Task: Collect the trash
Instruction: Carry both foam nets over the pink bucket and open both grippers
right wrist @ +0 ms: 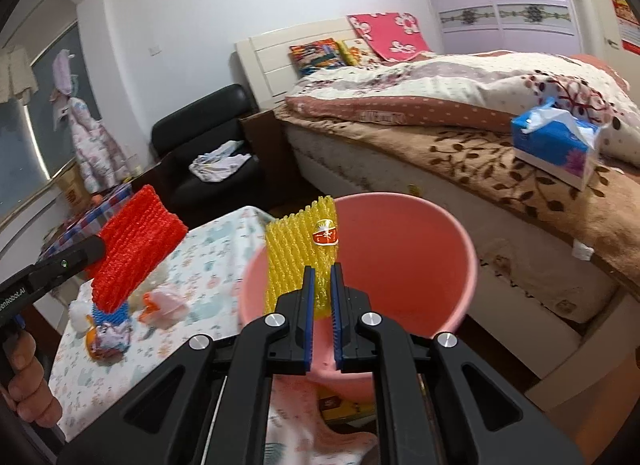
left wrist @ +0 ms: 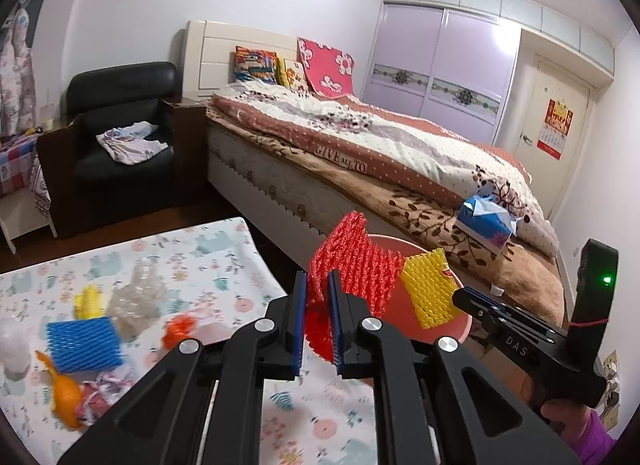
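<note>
My left gripper (left wrist: 318, 285) is shut on a red foam net (left wrist: 352, 261), held in the air at the near edge of the pink bucket (left wrist: 448, 329). My right gripper (right wrist: 322, 281) is shut on a yellow foam net (right wrist: 300, 253) with a red sticker, held over the pink bucket's (right wrist: 404, 257) left rim. The red net (right wrist: 134, 249) and the left gripper also show at the left of the right wrist view. The yellow net (left wrist: 428, 289) shows over the bucket in the left wrist view.
On the floral tablecloth (left wrist: 192, 261) lie a blue foam net (left wrist: 84, 343), a yellow scrap (left wrist: 90, 299), crumpled clear plastic (left wrist: 138, 301), orange peel (left wrist: 64, 393) and other wrappers. A bed (left wrist: 360, 153) with a blue tissue pack (left wrist: 486, 221) stands behind the bucket. A black armchair (left wrist: 120, 133) stands far left.
</note>
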Action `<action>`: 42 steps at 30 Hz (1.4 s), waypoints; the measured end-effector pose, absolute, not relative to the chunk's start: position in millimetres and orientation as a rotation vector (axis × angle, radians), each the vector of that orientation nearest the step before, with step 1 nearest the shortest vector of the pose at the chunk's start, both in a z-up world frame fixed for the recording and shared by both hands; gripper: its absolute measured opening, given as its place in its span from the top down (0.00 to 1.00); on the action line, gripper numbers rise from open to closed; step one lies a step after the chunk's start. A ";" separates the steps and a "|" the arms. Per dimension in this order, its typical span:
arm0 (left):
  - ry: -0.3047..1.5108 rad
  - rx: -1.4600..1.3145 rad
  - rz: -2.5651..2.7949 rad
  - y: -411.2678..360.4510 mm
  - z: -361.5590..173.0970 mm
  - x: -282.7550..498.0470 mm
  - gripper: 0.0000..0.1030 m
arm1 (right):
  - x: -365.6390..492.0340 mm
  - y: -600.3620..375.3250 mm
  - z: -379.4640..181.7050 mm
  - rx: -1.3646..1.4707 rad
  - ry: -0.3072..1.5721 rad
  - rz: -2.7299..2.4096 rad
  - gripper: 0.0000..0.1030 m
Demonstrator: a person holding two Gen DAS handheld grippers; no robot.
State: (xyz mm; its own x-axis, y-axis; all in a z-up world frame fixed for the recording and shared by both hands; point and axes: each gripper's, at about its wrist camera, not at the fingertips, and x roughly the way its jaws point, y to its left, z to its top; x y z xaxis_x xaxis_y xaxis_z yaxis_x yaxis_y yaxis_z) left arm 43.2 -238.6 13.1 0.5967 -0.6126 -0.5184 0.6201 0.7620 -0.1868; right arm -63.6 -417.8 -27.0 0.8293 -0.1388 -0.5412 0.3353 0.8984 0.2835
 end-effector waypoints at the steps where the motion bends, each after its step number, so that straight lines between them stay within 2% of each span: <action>1: 0.607 0.020 -0.714 -245.9 9.3 45.7 0.90 | -63.3 -421.4 -29.4 0.386 0.543 -0.267 0.92; 19: 0.737 0.092 -0.750 -330.6 -42.4 62.8 0.89 | -62.6 -452.8 -54.8 0.425 0.587 -0.320 0.92; 22: 0.738 0.088 -0.749 -333.8 -44.9 61.7 0.83 | -62.5 -455.4 -57.7 0.433 0.590 -0.320 0.92; 26: 0.735 0.069 -0.746 -332.6 -44.9 61.5 0.62 | -62.4 -458.3 -59.0 0.443 0.586 -0.319 0.92; 30: 0.732 0.063 -0.757 -331.9 -42.9 59.8 0.54 | -63.7 -460.3 -59.7 0.453 0.580 -0.316 0.92; 36: 0.720 0.061 -0.764 -327.6 -38.7 54.4 0.49 | -63.7 -460.4 -60.6 0.475 0.589 -0.314 0.91; 39: 0.711 0.062 -0.761 -324.5 -36.4 50.8 0.47 | -63.2 -459.8 -60.7 0.486 0.594 -0.311 0.82; 41: 0.711 0.060 -0.759 -321.9 -35.2 49.0 0.45 | -64.1 -458.9 -59.9 0.486 0.586 -0.312 0.62; 42: 0.711 0.058 -0.758 -320.8 -34.4 48.6 0.45 | -65.1 -457.6 -58.7 0.485 0.578 -0.313 0.60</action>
State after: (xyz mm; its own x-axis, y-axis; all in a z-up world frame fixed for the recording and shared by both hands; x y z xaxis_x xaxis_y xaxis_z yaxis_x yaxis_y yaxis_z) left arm 48.6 -320.8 -34.4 0.5068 -0.6095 -0.6097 0.6473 0.7361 -0.1978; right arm -65.1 -457.6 -58.7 0.7957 -0.1470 -0.5876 0.4118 0.8426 0.3470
